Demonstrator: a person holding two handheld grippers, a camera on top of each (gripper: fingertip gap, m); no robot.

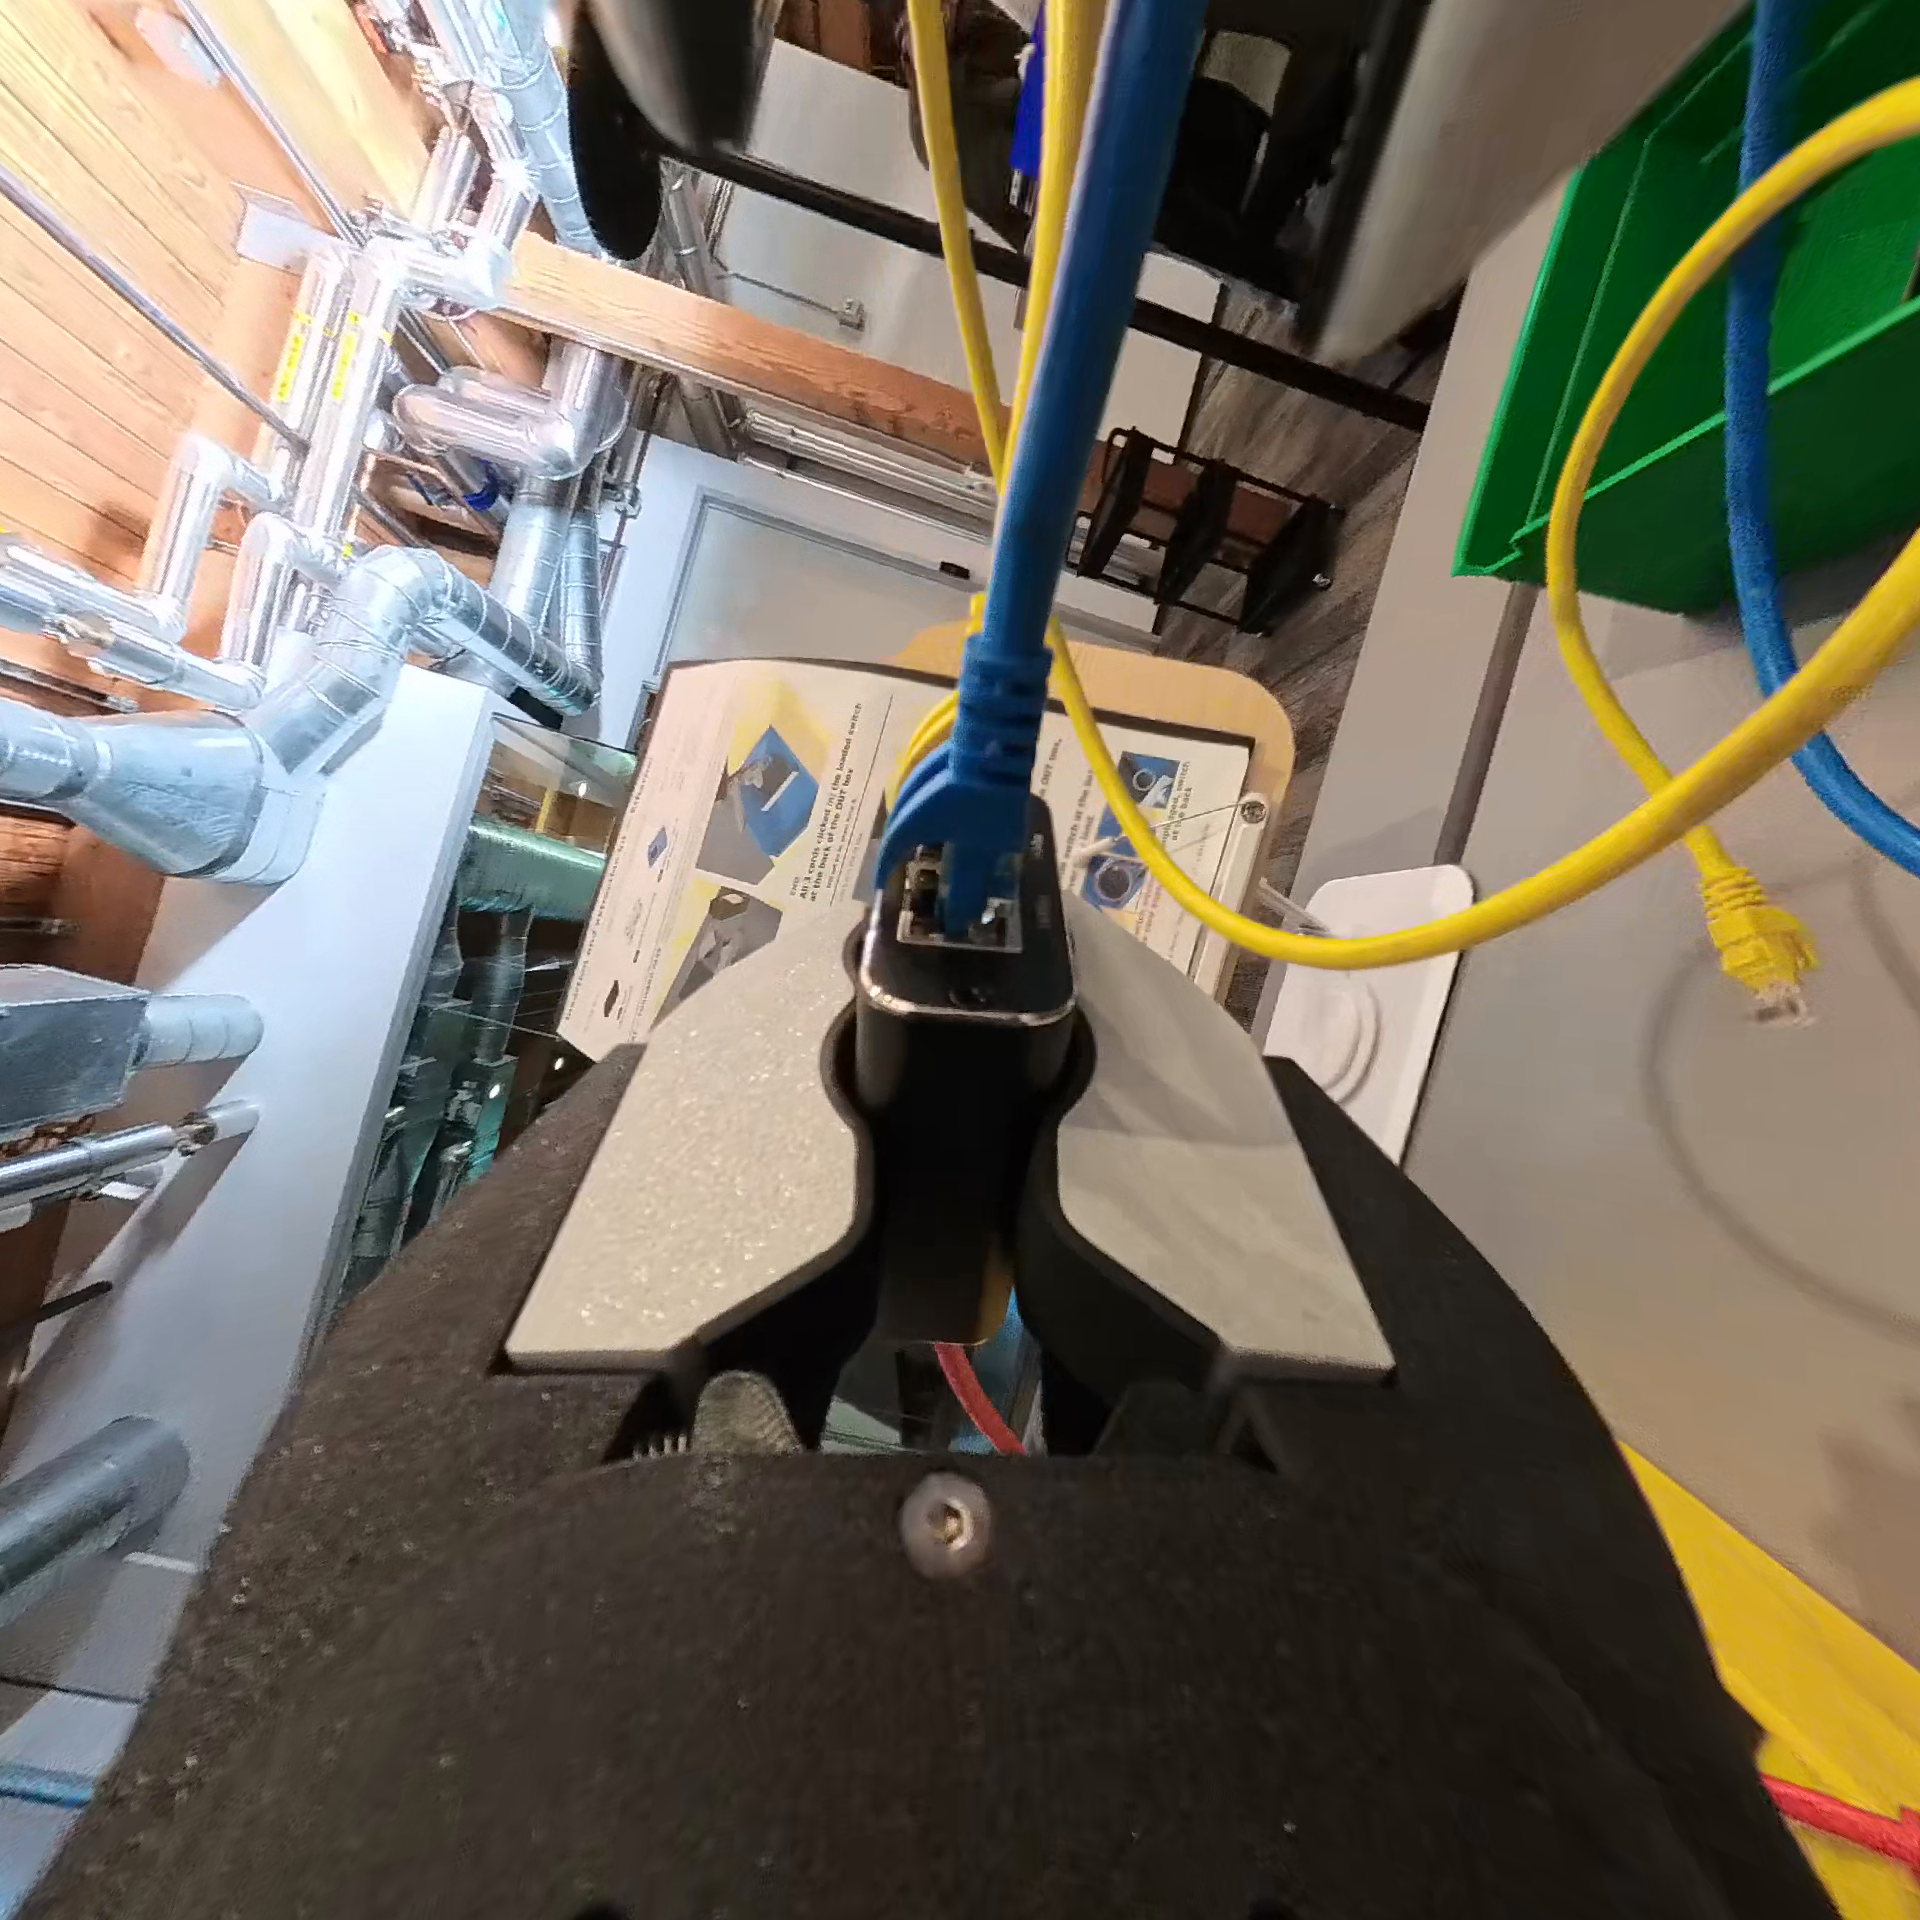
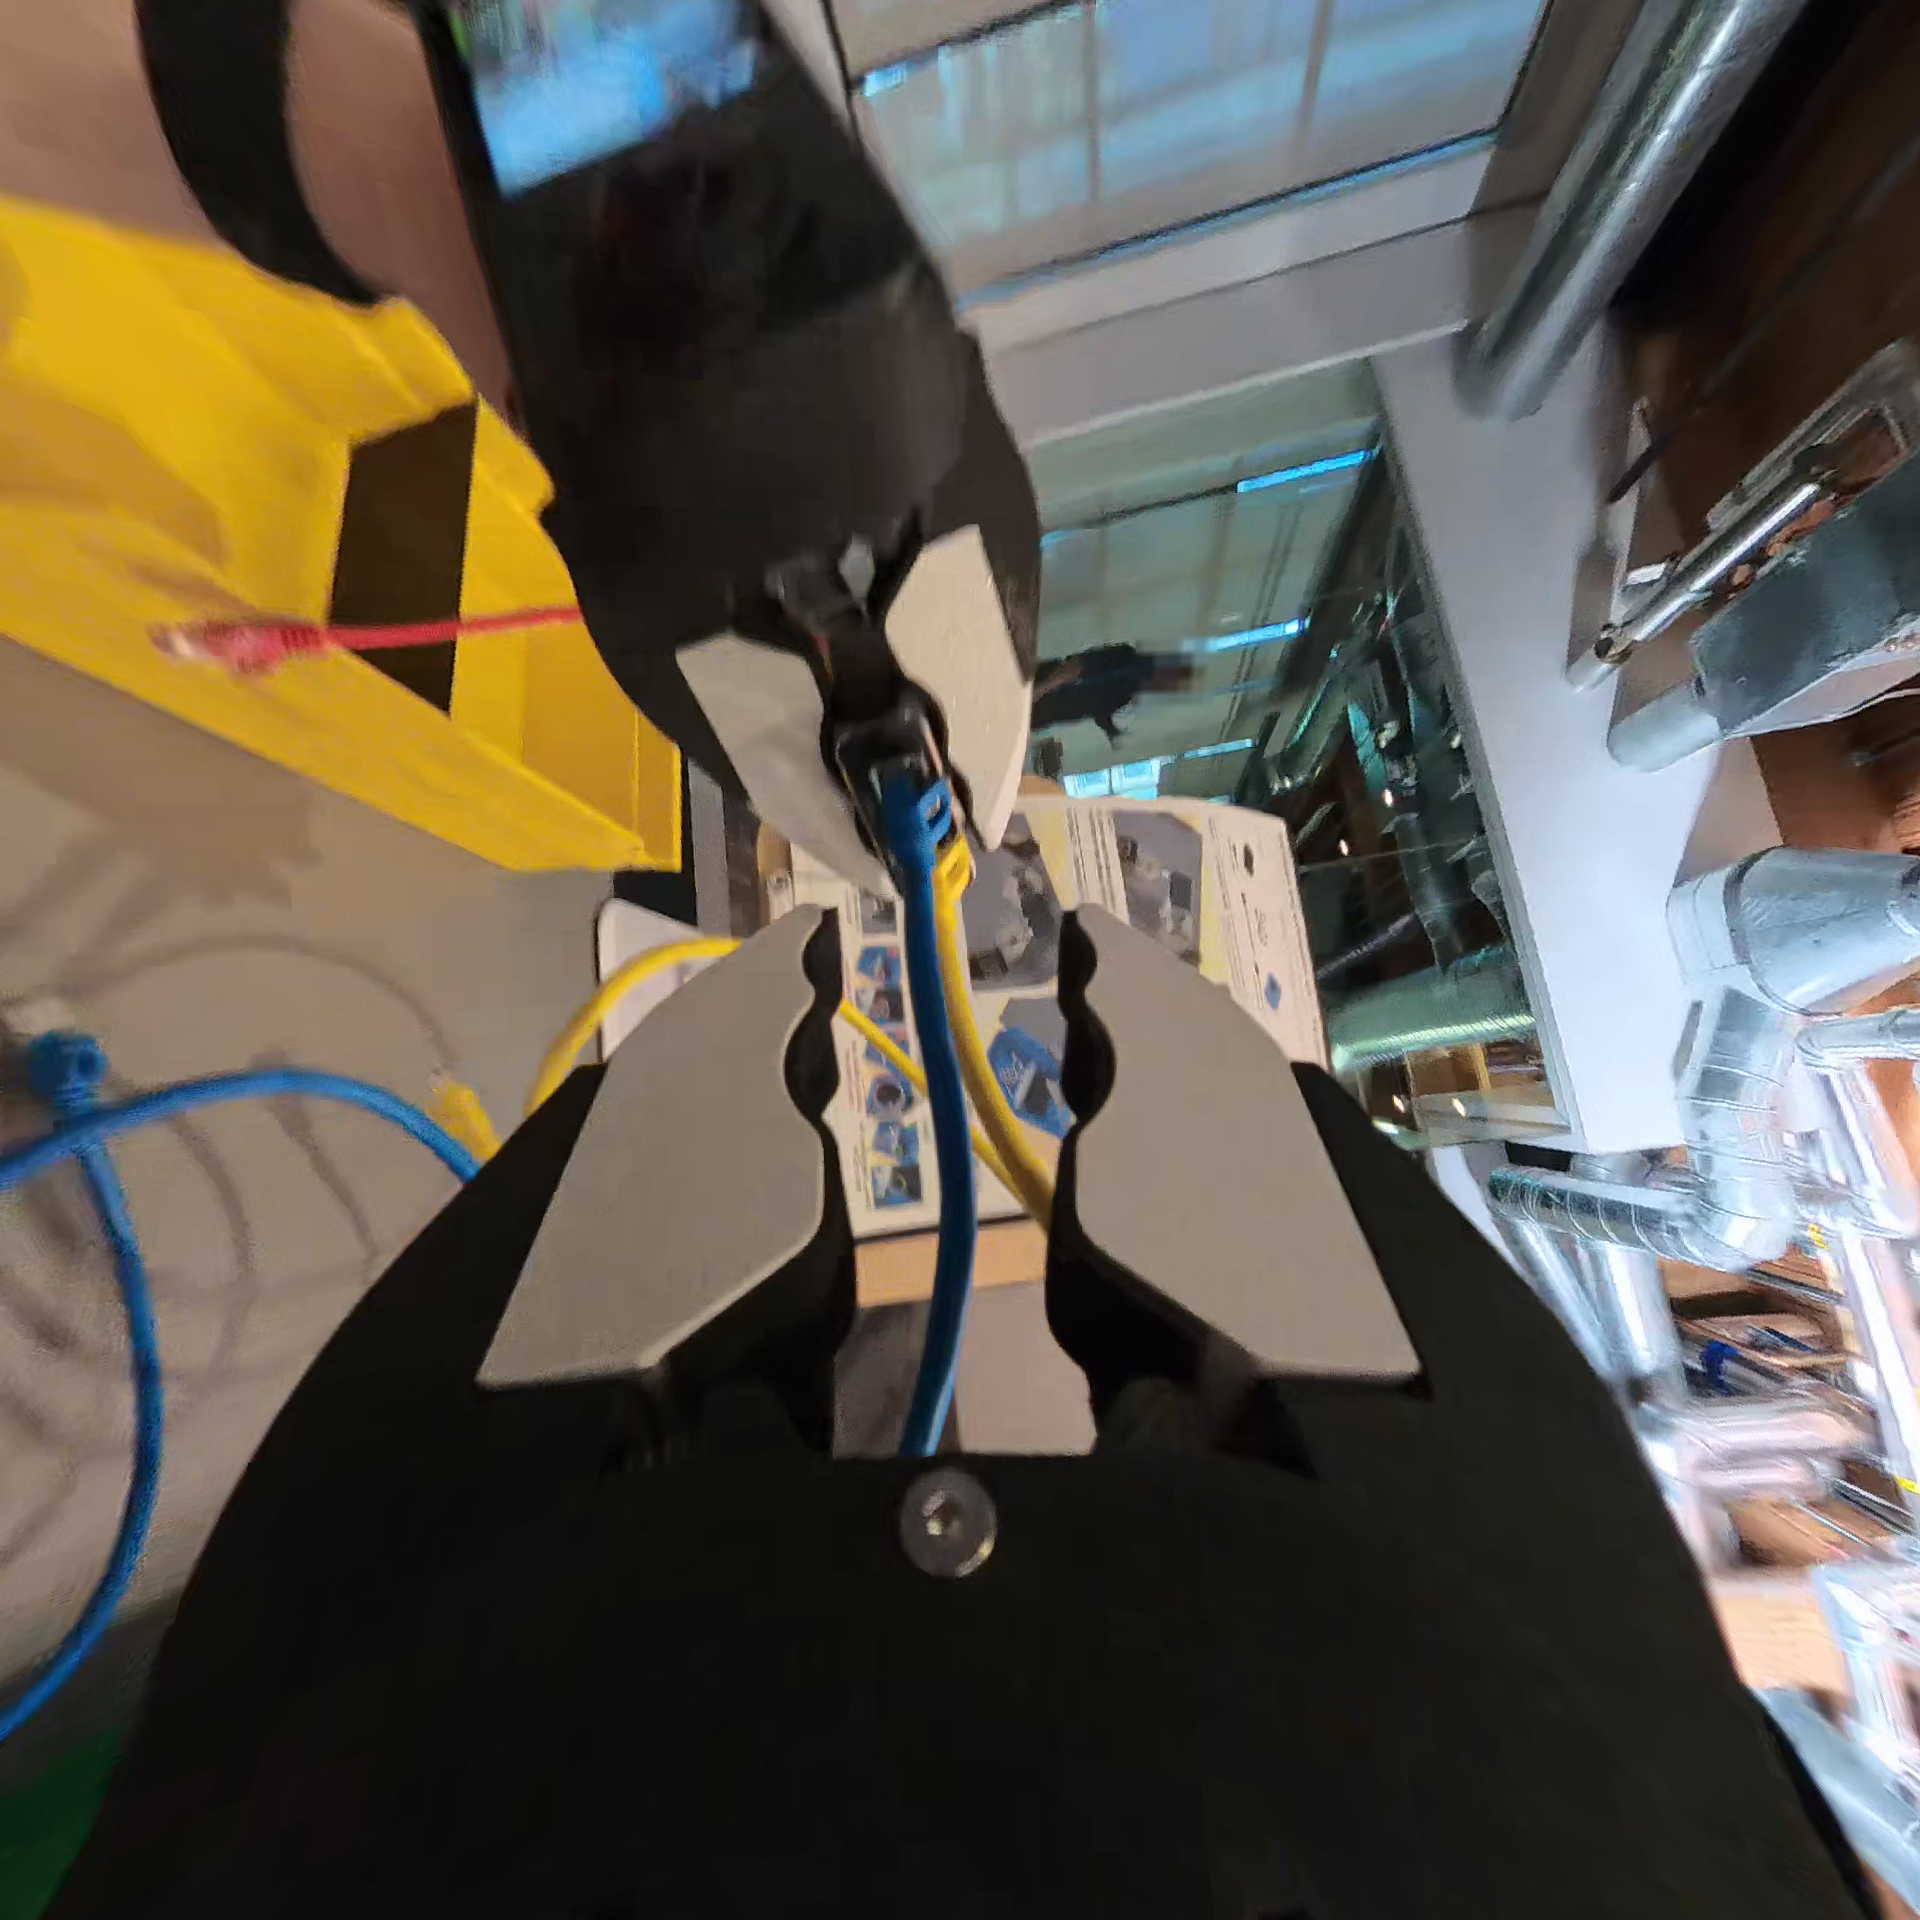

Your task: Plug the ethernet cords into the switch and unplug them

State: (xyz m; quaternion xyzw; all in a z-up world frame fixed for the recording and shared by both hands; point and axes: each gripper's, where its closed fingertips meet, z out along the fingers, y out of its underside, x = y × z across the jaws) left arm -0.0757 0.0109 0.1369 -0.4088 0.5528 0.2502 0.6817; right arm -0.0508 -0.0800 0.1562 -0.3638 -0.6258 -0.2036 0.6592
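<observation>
**Switch clamped in the left gripper, blue cord plugged in**

In the left wrist view, the left gripper (image 1: 961,1049) is closed around the black switch (image 1: 961,1101), which stands on end at the centre of the frame with its port face pointing away from the camera. A blue cord (image 1: 1049,436) comes down from the top centre and its plug sits in a port on that face. A yellow cord (image 1: 1621,582) loops across the right side of the frame; one loose yellow plug (image 1: 1756,940) hangs free at the right, well apart from the switch. A thin red cord (image 1: 977,1403) shows below the switch, between the fingers. A green bin (image 1: 1714,416) fills the upper right, and a printed sheet (image 1: 727,821) on a wooden board lies behind the switch.

In the right wrist view, the right gripper (image 2: 951,966) is open, its fingers spread to either side of the blue cord (image 2: 945,1195), which runs up the centre gap without touching them. The left gripper (image 2: 894,758) appears just above, holding the switch (image 2: 883,748), with the blue plug and a yellow one beside it at the port face. A red plug (image 2: 234,639) lies at the left on a yellow bin (image 2: 187,436).
</observation>
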